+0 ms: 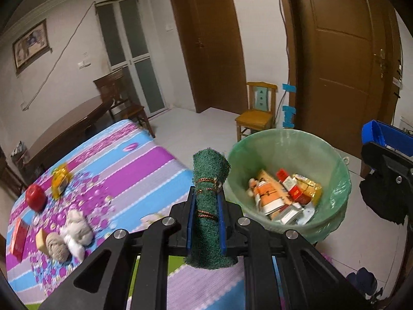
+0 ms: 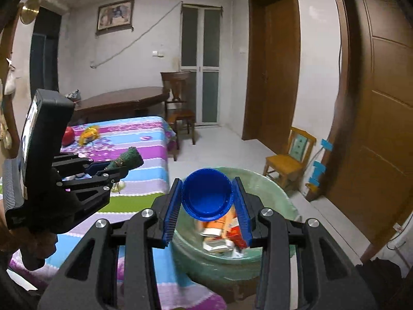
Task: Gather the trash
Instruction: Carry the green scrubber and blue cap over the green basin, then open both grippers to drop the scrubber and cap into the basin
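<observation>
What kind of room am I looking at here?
Most likely a room in a home, perhaps a dining or living area: a dark wooden table with chairs, a framed picture on the wall, brown interior doors, and a bag-lined trash bin on the floor.

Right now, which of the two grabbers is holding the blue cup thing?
The right gripper. Its blue pads squeeze the blue cup above the green-lined trash bin. The left gripper holds a rolled green mat instead.
</observation>
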The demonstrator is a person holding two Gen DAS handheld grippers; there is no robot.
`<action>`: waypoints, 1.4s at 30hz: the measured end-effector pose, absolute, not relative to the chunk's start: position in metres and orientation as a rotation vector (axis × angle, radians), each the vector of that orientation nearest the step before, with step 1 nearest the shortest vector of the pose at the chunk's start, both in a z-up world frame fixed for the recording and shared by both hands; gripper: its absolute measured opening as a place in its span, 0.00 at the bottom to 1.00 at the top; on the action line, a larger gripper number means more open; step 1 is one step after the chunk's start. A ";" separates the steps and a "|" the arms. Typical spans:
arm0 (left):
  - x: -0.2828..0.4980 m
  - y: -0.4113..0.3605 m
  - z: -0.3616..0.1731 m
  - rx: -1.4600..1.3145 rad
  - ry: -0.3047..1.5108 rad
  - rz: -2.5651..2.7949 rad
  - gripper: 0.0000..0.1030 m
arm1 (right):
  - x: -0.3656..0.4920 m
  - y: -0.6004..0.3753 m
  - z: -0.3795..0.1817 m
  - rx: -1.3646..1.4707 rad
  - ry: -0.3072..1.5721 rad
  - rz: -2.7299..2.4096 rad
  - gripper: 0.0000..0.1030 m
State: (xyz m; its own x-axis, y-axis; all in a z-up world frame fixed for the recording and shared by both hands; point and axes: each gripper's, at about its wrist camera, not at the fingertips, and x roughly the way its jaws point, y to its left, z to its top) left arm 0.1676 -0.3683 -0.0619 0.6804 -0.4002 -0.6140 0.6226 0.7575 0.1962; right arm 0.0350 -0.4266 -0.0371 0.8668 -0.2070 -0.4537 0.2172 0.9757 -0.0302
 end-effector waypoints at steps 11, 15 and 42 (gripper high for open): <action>0.179 -0.419 -0.068 0.454 0.592 -0.655 0.15 | 0.037 -0.453 -0.037 0.019 0.521 -0.282 0.37; 0.183 -0.430 -0.074 0.466 0.605 -0.670 0.15 | 0.041 -0.461 -0.040 0.018 0.538 -0.296 0.37; 0.219 -0.454 -0.096 0.488 0.665 -0.775 0.26 | 0.079 -0.481 -0.054 -0.033 0.613 -0.352 0.51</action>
